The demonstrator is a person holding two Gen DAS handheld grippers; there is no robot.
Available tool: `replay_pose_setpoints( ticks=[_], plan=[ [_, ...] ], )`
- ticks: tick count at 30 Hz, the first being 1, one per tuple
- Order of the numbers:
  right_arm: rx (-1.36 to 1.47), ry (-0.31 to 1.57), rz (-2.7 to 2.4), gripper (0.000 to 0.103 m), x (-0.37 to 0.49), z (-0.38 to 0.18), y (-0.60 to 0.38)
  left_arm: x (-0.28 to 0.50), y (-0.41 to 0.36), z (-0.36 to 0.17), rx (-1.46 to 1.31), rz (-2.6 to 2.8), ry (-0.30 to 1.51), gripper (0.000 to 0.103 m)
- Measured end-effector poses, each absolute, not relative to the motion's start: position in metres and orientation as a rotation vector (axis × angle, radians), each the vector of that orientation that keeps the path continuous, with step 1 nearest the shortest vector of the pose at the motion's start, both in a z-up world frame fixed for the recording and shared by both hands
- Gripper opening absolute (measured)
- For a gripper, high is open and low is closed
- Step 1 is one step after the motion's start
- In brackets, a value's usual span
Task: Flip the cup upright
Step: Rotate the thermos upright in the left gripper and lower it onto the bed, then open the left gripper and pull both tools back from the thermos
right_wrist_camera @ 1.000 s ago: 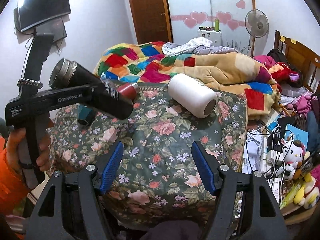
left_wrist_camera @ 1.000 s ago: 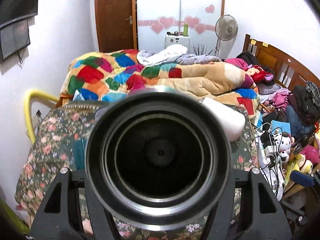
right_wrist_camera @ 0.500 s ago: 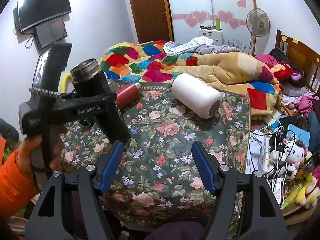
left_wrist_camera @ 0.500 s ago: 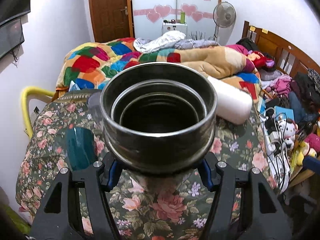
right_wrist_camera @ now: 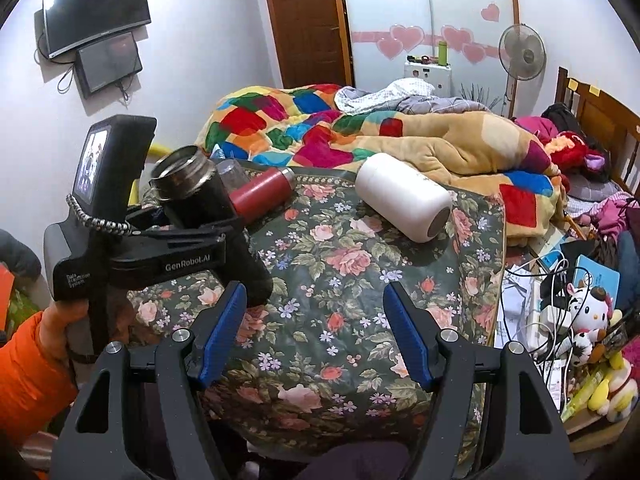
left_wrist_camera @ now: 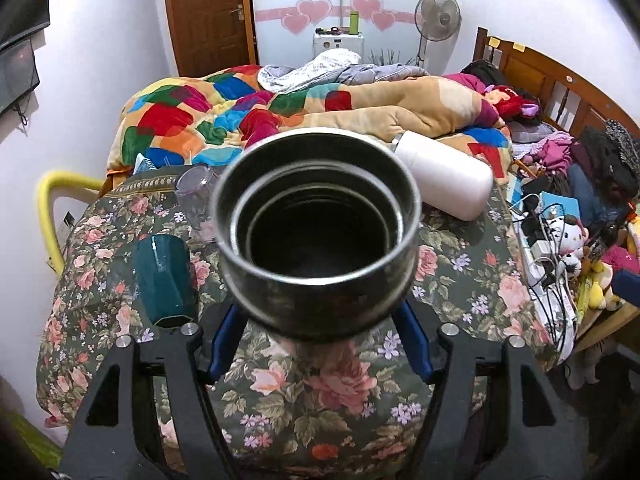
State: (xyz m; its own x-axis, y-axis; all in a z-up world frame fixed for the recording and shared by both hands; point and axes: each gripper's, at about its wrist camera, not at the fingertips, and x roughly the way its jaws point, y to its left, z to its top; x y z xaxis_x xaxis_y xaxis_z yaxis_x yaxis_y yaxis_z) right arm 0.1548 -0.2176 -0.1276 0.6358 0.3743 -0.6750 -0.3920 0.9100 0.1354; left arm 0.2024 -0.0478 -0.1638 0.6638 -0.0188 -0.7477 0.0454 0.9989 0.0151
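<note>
My left gripper [left_wrist_camera: 320,336] is shut on a black metal cup [left_wrist_camera: 316,236] with a steel rim, its open mouth facing up and toward the camera. In the right wrist view the same black cup [right_wrist_camera: 200,196] stands nearly upright, slightly tilted, over the left part of the floral-covered table [right_wrist_camera: 340,320], gripped around its lower body by the left gripper [right_wrist_camera: 208,248]. I cannot tell whether its base touches the cloth. My right gripper [right_wrist_camera: 312,332] is open and empty above the table's near edge.
On the table lie a white cup [right_wrist_camera: 404,200] on its side, a red flask [right_wrist_camera: 260,196] on its side, a dark teal cup [left_wrist_camera: 164,280] and a clear cup [left_wrist_camera: 196,192]. A bed with a patchwork quilt [right_wrist_camera: 320,128] lies behind. Cables and toys [right_wrist_camera: 580,320] crowd the right.
The left gripper has turned the black cup from lying horizontal to nearly upright, mouth up, and lowered it toward the table. The right gripper has stayed open and still.
</note>
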Motion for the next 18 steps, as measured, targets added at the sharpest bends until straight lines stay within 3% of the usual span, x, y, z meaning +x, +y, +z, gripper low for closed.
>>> replay_pose_setpoints(
  ticks=[5,13,18],
  plan=[
    [-0.027,0.710,0.440,0.068,0.142,-0.107,-0.214,0.167,-0.045,-0.133,0.030,-0.067,0.770,0.069],
    [0.001,0.515,0.421,0.068,0.104,-0.052,-0.211,0.083,-0.028,-0.048,-0.018,-0.056,0.474,0.081],
    [0.061,0.378,0.411,0.068,0.076,-0.020,-0.214,0.036,-0.019,-0.005,-0.007,-0.031,0.292,0.083]
  ],
)
